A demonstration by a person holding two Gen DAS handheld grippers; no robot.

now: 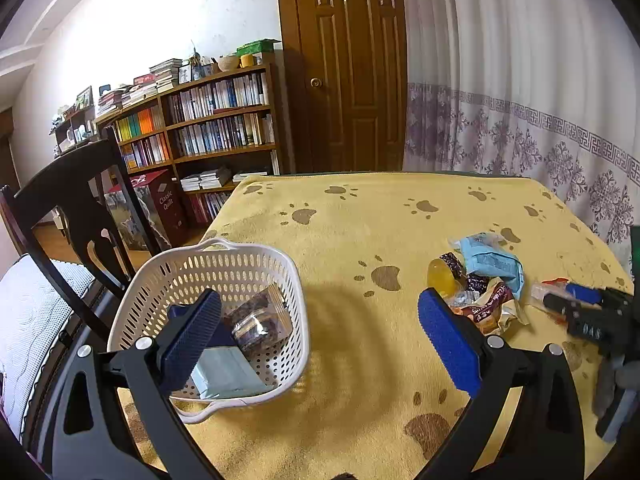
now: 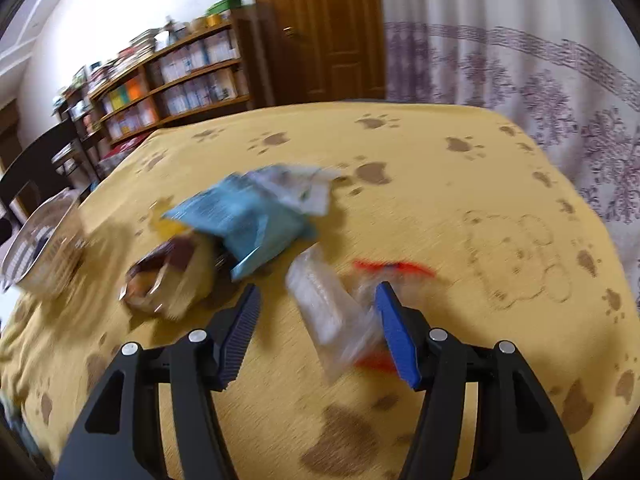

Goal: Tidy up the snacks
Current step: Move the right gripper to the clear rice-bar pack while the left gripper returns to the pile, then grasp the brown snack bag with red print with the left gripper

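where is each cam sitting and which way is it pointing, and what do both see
Left wrist: rides on the left gripper, facing across the table toward door and bookshelf; jaws open, basket behind the left finger, snack pile to the right, right gripper at the right edge.
Right wrist: rides on the right gripper, low, facing the same way, blurred; jaws open around a clear packet.
Shared: table, blue packet, basket, bookshelf, door, curtain.
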